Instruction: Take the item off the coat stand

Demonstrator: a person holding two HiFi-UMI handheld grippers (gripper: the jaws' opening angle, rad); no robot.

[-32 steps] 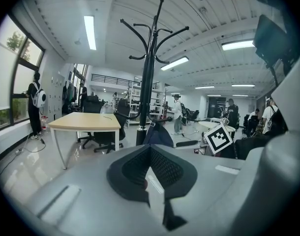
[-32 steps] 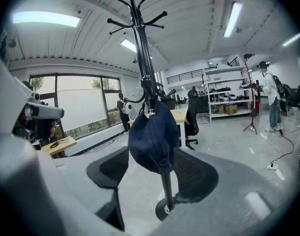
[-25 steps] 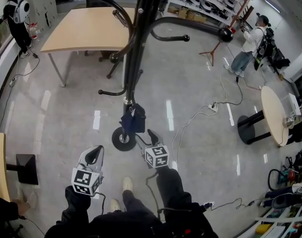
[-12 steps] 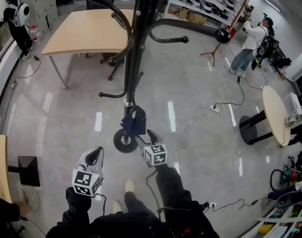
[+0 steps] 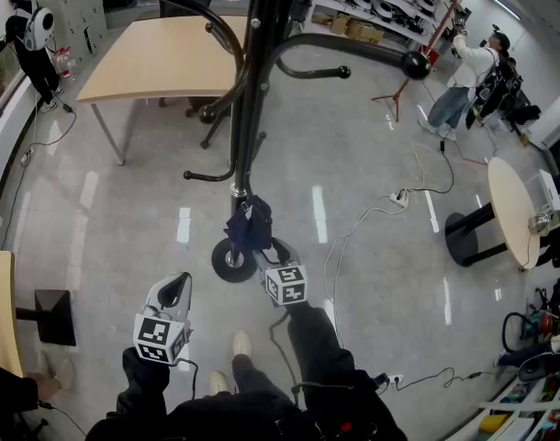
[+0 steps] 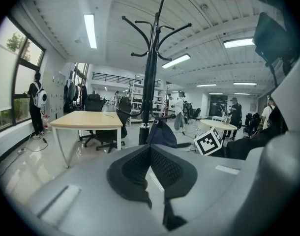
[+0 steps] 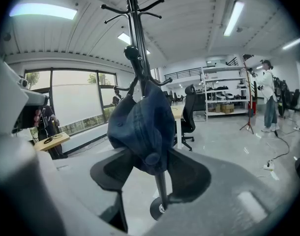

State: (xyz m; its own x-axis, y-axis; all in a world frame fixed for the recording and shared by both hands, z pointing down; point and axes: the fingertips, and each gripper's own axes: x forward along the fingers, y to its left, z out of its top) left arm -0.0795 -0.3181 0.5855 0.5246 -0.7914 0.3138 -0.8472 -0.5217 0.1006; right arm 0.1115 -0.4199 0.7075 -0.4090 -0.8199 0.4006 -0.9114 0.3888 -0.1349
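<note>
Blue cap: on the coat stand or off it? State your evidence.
On. In the right gripper view the blue cap hangs from a low hook on the coat stand.

Both dark-sleeved forearms are reaching forward. The left tongs (image 5: 176, 286) are hanging nearer the body, pointing slightly downward, their jaws together on nothing. The right tongs (image 5: 278, 246) are stretching further ahead. Their jaws have just been closing, and the dark blue cap (image 7: 140, 127) is sitting between the pads, not clearly squeezed.
</note>
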